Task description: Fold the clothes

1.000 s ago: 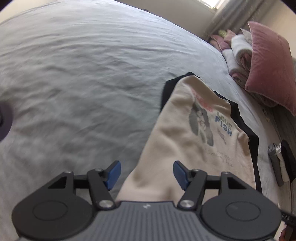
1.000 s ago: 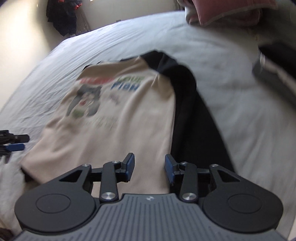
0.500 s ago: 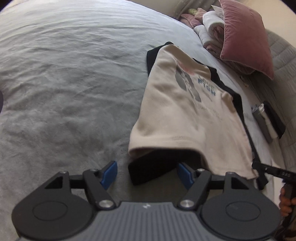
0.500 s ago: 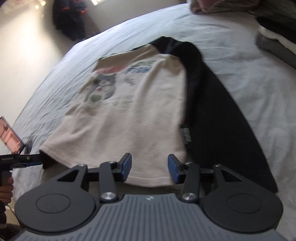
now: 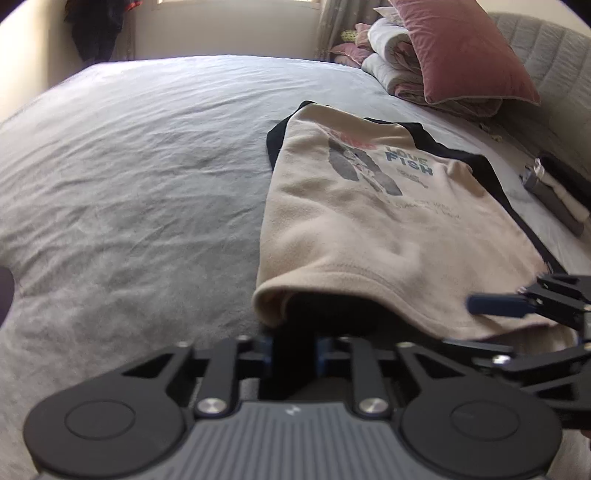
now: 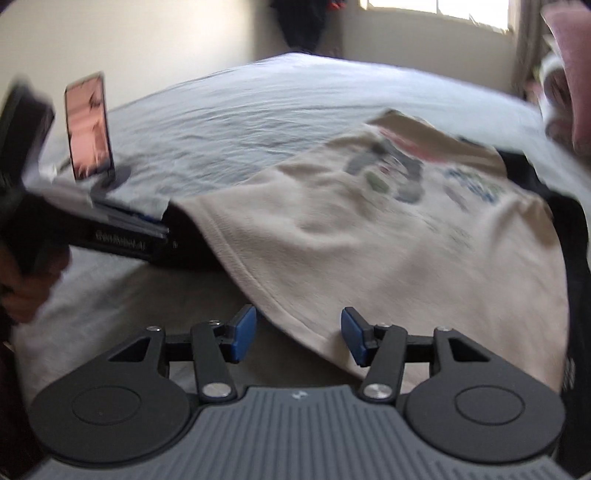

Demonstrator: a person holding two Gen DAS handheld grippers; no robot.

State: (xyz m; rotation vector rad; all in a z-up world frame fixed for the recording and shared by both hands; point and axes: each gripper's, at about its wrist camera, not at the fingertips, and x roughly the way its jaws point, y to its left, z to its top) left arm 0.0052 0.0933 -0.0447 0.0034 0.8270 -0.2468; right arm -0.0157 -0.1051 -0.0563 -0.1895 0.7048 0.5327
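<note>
Two grippers work the hem of a cream T-shirt (image 5: 369,229) lying on the bed (image 5: 129,184). Left gripper (image 5: 293,350): jaws just closed, pinching the black underlayer. Right gripper (image 6: 297,334): jaws just opening, half-wide, hem between them unpinched. Risk: a one-sided lift would skew the fold.

Grey bedsheet (image 5: 129,192), rumpled. Pink pillow (image 5: 461,51) leaning on rolled bedding (image 5: 391,62) at far right. Dark garments (image 5: 96,29) hanging by far wall. Upright phone (image 6: 88,125), pink screen lit.
</note>
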